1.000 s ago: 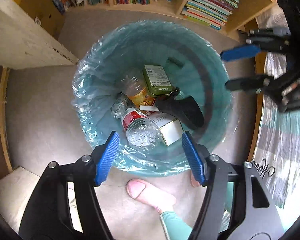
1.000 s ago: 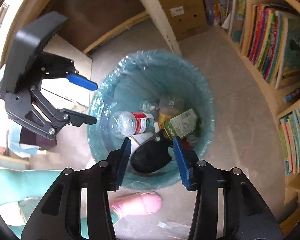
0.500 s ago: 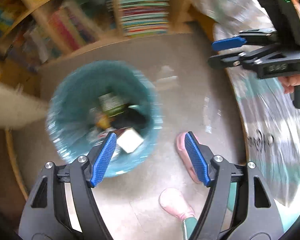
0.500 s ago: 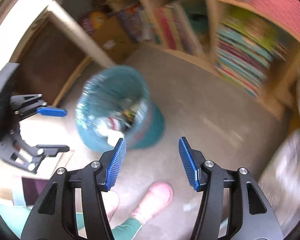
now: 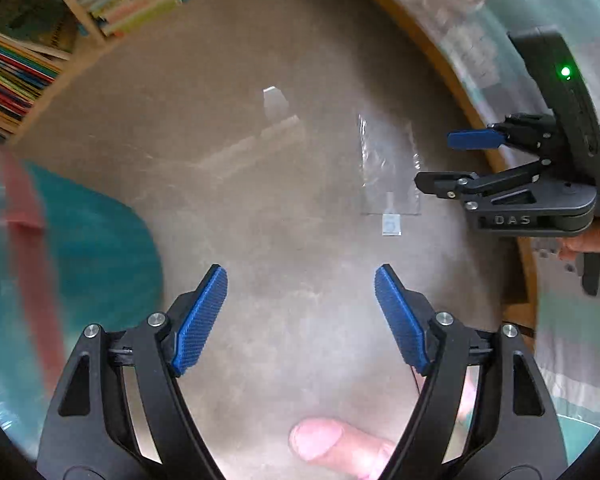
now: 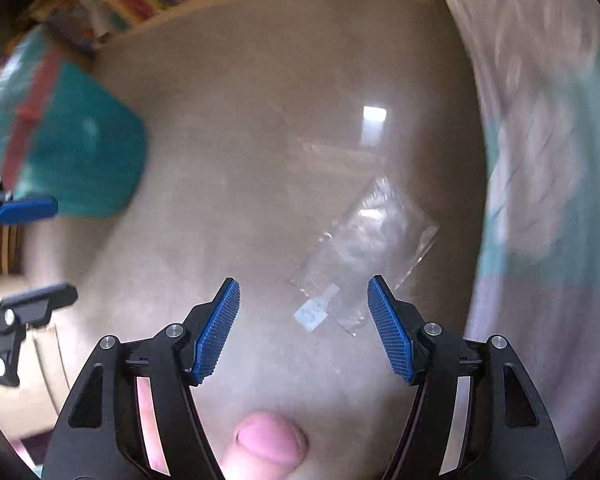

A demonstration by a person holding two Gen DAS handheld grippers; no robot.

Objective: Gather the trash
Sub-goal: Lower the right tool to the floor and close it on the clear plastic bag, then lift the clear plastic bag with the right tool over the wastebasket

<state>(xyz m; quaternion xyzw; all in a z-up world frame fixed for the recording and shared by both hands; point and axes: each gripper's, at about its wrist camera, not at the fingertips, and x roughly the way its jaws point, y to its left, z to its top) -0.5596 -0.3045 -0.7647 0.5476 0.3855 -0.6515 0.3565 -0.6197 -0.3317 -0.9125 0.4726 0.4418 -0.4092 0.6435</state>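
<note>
A clear plastic bag (image 6: 364, 248) with a small white label (image 6: 312, 316) lies flat on the grey floor. My right gripper (image 6: 300, 284) points down just above its near end, jaws opening, pads touching nothing. In the left wrist view the same bag (image 5: 388, 168) lies ahead and to the right, beside the right gripper (image 5: 434, 160). My left gripper (image 5: 300, 280) hangs over bare floor, its jaws also opening and empty. The teal trash bin (image 5: 100, 232) with its plastic liner stands at the left, blurred; it shows in the right wrist view as well, bin (image 6: 80, 152).
A bookshelf (image 5: 60, 40) packed with books runs along the far wall. A wooden-edged bed with striped cloth (image 5: 572, 340) borders the right. A pink slipper (image 5: 324, 440) is at the bottom of both views. The left gripper (image 6: 66, 248) shows at the right view's left edge.
Both grippers have swung away from over the bin to the floor on the right and come lower. Their jaws stand wider. The clear bag has come into view.
</note>
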